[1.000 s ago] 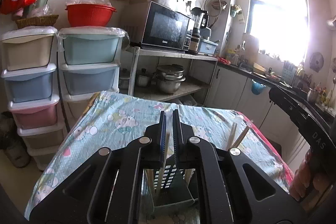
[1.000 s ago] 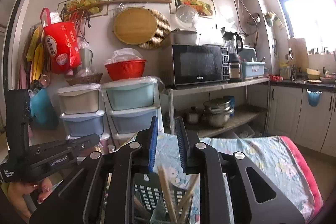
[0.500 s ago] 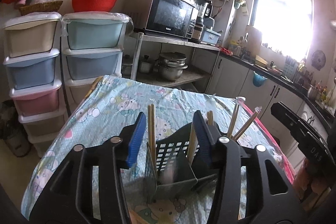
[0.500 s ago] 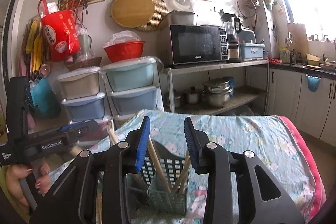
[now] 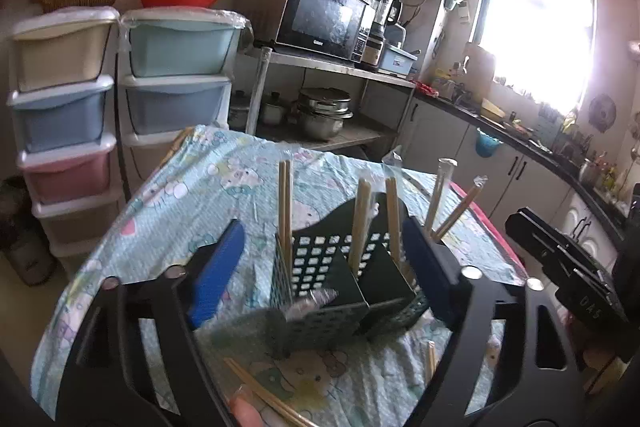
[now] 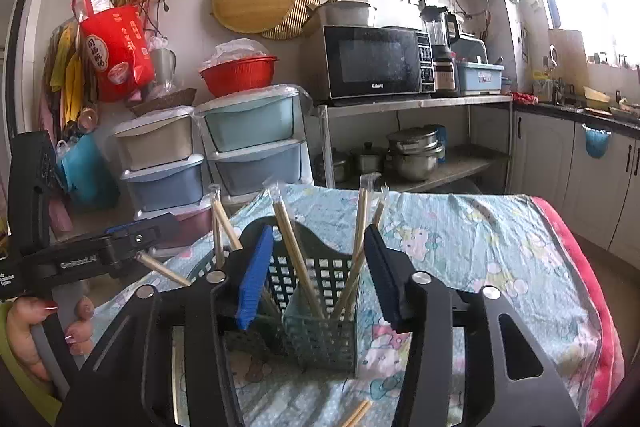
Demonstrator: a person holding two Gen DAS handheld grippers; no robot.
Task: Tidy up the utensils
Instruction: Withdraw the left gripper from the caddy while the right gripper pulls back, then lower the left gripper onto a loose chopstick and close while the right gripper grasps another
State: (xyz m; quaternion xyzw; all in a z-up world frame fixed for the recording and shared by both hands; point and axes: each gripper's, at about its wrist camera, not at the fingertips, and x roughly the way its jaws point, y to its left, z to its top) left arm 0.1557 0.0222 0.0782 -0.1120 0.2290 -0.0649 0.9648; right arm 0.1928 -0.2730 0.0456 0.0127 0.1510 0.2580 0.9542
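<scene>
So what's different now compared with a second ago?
Both grippers have spread their fingers. The left gripper, shut a second ago, is opening wide, clamping nothing. The right gripper is opening too, the chopsticks standing loose between its fingers. Both sank, so the green utensil basket shows more fully. Basket and tablecloth stayed put.

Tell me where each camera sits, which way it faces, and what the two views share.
Left wrist: sits on the left gripper, facing across the table toward the window; its opening jaws flank the basket; the right gripper shows at the right edge.
Right wrist: sits on the right gripper, facing the microwave wall; its jaws are opening around the basket; the left gripper and a hand show at left.
Shared: basket, chopsticks, table, microwave, drawers.
</scene>
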